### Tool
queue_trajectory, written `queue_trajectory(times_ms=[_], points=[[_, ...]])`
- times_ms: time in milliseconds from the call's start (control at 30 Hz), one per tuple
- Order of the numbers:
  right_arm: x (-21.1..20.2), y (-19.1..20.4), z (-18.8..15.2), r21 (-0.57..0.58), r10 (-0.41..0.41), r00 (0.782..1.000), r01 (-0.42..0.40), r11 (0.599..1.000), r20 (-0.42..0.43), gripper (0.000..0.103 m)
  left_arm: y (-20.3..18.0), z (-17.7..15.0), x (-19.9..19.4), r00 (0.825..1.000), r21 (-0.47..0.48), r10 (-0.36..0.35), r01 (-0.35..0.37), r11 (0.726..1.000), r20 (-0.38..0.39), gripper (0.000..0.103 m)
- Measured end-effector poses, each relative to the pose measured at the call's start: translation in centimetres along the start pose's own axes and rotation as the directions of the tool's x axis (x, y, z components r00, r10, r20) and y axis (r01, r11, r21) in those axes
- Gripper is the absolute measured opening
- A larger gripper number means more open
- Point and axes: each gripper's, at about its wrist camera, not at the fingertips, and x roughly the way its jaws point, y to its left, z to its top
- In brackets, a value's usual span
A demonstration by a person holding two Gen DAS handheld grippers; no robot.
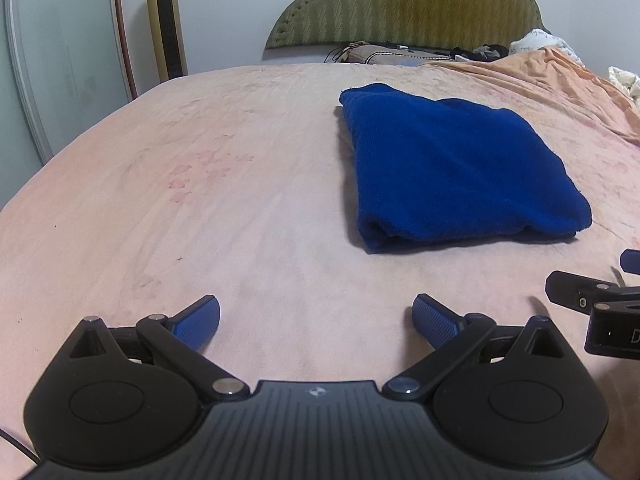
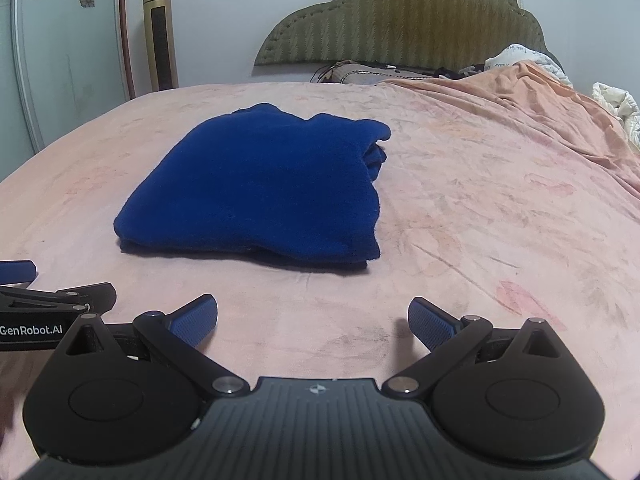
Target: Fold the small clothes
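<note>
Garment (image 1: pixel 452 168) folded on the pink bed cover (image 1: pixel 200 208), both claws empty.

Blue knit lies as a thick, squarish bundle short of the green headboard (image 1: pixel 404 4), well ahead of the left gripper (image 1: pixel 316 322) and right gripper (image 2: pixel 313 322), each spread wide and holding nothing. It looks soft, light and floppy; layers would likely slip apart, so pinch the near folded edge through all layers.

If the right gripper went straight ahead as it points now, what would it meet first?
Probably the pink bedsheet: the open right gripper points just past the right edge of the folded blue garment, though depth is unclear.
</note>
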Motion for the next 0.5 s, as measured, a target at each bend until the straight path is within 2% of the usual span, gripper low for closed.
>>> queue_trajectory(times_ms=[500], points=[[0.43,0.51,0.69,-0.020,0.019,1.000,-0.020,1.000,-0.021,0.103,0.68,0.46,0.36,0.999,-0.016,-0.032,0.031,0.999,-0.040,0.103]])
